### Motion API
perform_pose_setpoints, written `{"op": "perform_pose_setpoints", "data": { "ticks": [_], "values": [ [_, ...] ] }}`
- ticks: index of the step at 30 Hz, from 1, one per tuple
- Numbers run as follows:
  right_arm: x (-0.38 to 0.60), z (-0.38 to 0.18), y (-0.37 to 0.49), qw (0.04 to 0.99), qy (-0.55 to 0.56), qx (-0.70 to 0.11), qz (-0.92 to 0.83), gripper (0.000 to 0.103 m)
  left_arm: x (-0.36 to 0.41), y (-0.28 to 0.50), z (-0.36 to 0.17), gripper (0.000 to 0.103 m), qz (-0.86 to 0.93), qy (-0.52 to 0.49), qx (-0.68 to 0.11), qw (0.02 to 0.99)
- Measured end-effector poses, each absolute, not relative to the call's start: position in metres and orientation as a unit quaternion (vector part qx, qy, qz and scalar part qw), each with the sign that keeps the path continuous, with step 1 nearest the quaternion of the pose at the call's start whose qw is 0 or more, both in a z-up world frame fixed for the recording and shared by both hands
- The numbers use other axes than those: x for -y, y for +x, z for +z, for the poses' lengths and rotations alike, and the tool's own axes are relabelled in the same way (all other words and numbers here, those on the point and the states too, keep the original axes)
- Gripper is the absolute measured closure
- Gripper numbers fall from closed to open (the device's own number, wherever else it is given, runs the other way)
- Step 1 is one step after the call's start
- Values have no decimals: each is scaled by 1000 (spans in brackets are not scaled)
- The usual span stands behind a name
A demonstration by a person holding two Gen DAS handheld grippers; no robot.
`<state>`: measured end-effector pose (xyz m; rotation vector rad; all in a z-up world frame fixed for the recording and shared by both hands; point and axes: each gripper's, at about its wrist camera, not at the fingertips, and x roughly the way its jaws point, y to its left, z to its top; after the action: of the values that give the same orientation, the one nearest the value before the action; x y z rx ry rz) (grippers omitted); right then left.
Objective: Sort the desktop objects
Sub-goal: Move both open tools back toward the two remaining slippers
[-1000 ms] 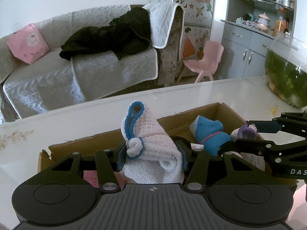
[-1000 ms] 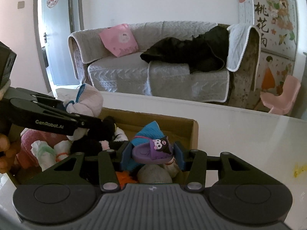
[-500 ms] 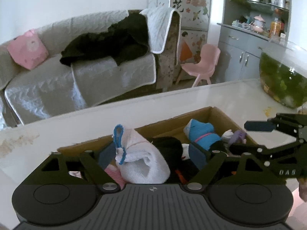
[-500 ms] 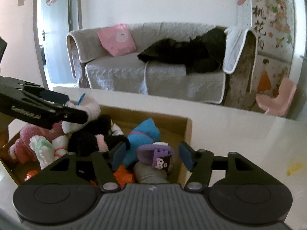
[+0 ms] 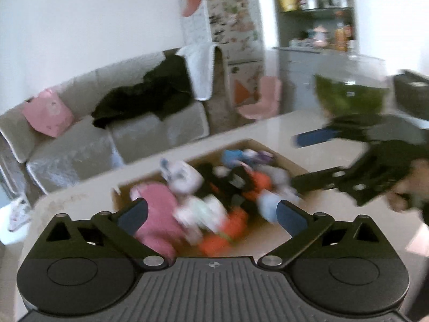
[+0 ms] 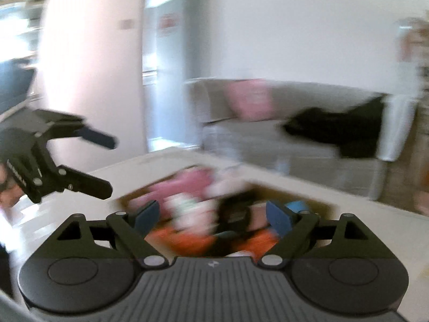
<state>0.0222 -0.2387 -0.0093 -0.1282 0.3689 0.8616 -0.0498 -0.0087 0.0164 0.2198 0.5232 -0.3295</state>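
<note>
Both views were pretty smeared with motion blur, so we could only make out the big stuff. Our left gripper (image 5: 211, 212) had its fingers spread wide with nothing between them, hanging over the cardboard box (image 5: 291, 165) on the pale table (image 5: 332, 237). Our right gripper (image 6: 214, 213) was the same deal: fingers wide apart, nothing pinched, looking down at the same box from the other side.

The box was stuffed with soft things in a heap. We could pick out a pink plush (image 5: 156, 214) at the near left of the pile, a white bundle with blue trim (image 5: 182, 175) behind it, something orange (image 5: 228, 228) near the front, dark items in the middle and a blue piece (image 5: 232, 155) toward the far end. Too blurry to say more about what each one was.

From the left view the right gripper showed up off to the right of the box, and just behind it sat a glass fish bowl (image 5: 351, 91) full of green. Grey sofa (image 5: 80, 145) with a pink cushion (image 5: 48, 112) and a black garment (image 5: 142, 96) in the back.
</note>
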Motion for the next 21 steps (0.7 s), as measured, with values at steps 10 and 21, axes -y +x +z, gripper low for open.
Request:
{"op": "perform_pose_setpoints", "data": {
  "ticks": [10, 21],
  "values": [
    [188, -65, 28, 807, -123, -255, 518, 23, 36, -126, -44, 1, -173, 169, -323, 915],
    [180, -86, 34, 778, -169, -273, 540, 25, 41, -108, -83, 1, -178, 128, -364, 905]
  ]
}}
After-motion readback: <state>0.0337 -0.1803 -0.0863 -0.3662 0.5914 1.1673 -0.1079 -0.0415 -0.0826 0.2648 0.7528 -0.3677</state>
